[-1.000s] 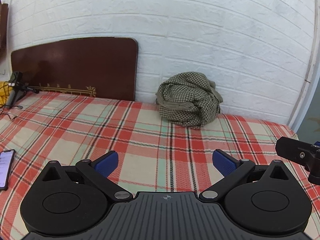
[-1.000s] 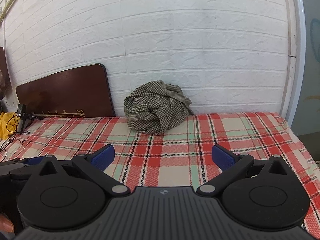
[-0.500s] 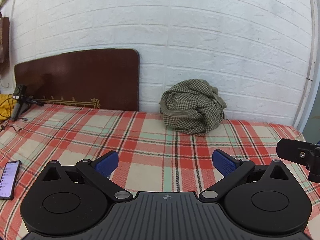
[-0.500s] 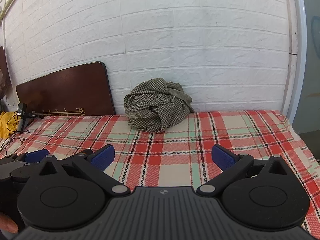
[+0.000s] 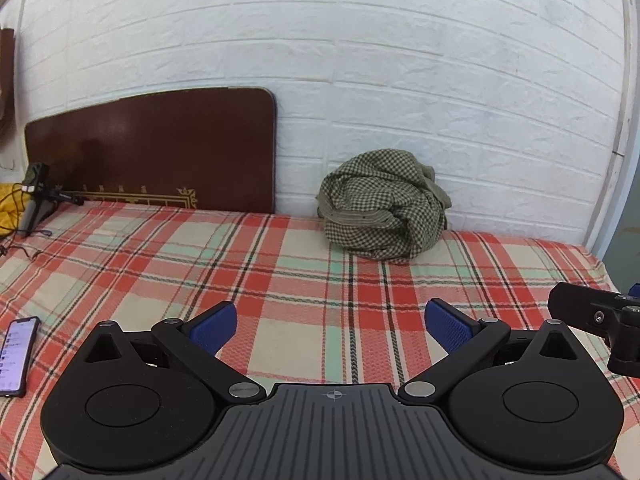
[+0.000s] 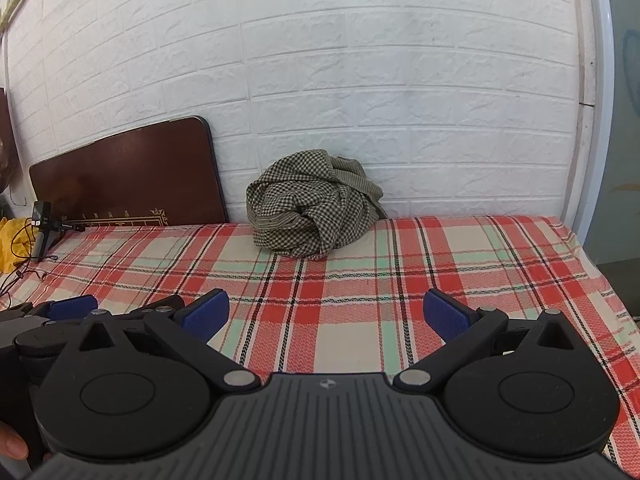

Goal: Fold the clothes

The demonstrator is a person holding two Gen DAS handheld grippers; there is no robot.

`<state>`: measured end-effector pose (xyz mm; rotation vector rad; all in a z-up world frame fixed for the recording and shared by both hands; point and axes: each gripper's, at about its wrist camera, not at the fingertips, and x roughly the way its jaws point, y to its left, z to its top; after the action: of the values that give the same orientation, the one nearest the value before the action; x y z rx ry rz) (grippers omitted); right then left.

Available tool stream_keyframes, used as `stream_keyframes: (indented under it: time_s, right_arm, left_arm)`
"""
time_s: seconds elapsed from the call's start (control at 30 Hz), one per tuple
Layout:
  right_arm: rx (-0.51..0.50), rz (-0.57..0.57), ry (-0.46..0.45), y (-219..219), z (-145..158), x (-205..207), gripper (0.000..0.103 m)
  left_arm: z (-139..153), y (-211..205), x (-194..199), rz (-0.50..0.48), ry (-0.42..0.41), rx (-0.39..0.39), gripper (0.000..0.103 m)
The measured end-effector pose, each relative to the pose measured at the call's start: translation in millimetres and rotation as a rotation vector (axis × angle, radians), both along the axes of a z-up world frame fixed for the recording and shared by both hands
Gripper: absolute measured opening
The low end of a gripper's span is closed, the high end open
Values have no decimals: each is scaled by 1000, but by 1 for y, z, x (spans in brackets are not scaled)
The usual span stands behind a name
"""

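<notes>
1. Garment [image 5: 382, 206]: a crumpled checked heap is seen at the far edge of the plaid bed cover [image 5: 280, 280], against the brick wall.
2. Left gripper [image 5: 330, 326]: jaws spread, nothing held; the heap lies ahead, slightly right.
3. Right gripper [image 6: 326, 316]: likewise spread and empty; the heap lies ahead, slightly left.
4. Neither gripper is judged clearly nearer.

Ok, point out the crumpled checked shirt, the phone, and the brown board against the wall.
checked shirt [image 5: 382, 208], left wrist view, middle of the crumpled heap.
phone [image 5: 16, 354], left wrist view, its lit screen.
brown board [image 6: 124, 178], right wrist view, centre of its dark face.
</notes>
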<state>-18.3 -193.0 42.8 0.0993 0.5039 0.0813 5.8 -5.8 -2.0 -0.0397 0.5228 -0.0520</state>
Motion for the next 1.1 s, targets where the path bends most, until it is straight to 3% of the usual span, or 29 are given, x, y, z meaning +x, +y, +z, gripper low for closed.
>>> stream_keyframes:
  time_s: [1.1]
  right_arm:
    - [-13, -19, 68, 0, -8, 29, 103]
  left_arm:
    - [-3, -3, 19, -12, 28, 21, 103]
